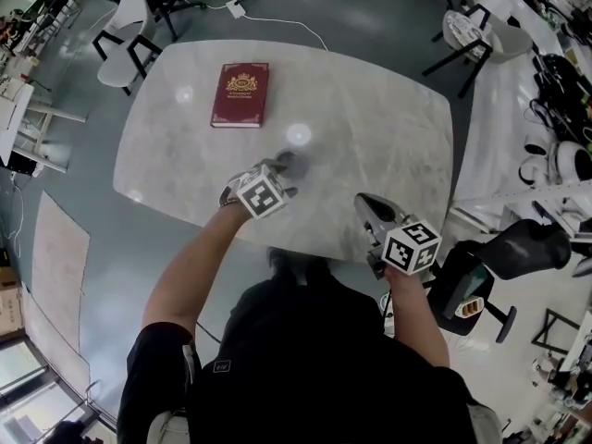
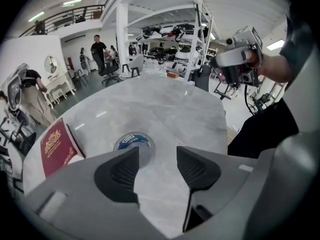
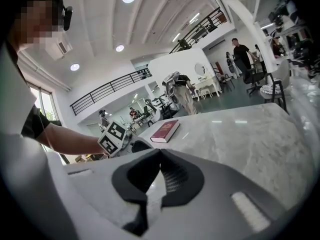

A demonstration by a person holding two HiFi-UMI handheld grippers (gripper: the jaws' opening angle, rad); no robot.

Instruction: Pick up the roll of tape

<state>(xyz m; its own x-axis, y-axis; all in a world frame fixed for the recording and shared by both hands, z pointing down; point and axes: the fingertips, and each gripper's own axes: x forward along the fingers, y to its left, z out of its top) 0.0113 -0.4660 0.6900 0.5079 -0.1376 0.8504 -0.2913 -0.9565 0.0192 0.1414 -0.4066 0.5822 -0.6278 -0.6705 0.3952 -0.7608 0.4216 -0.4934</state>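
The roll of tape (image 2: pixel 133 142), clear with a blue label inside its core, lies flat on the marble table (image 1: pixel 370 137). It sits just beyond the tip of the left-hand jaw of my left gripper (image 2: pixel 157 156), partly hidden by it. That gripper points steeply down at the table with its jaws open and only bare marble between them. In the head view the left gripper (image 1: pixel 285 166) covers the roll. My right gripper (image 3: pixel 160 154) is shut with nothing in it and hovers at the table's near right edge (image 1: pixel 365 203).
A dark red book (image 1: pixel 240 95) lies at the table's far left, seen also as the book (image 2: pixel 55 149) in the left gripper view. A black office chair (image 1: pixel 518 248) stands right of the table, and white chairs (image 1: pixel 125 26) at the far left. People stand in the background.
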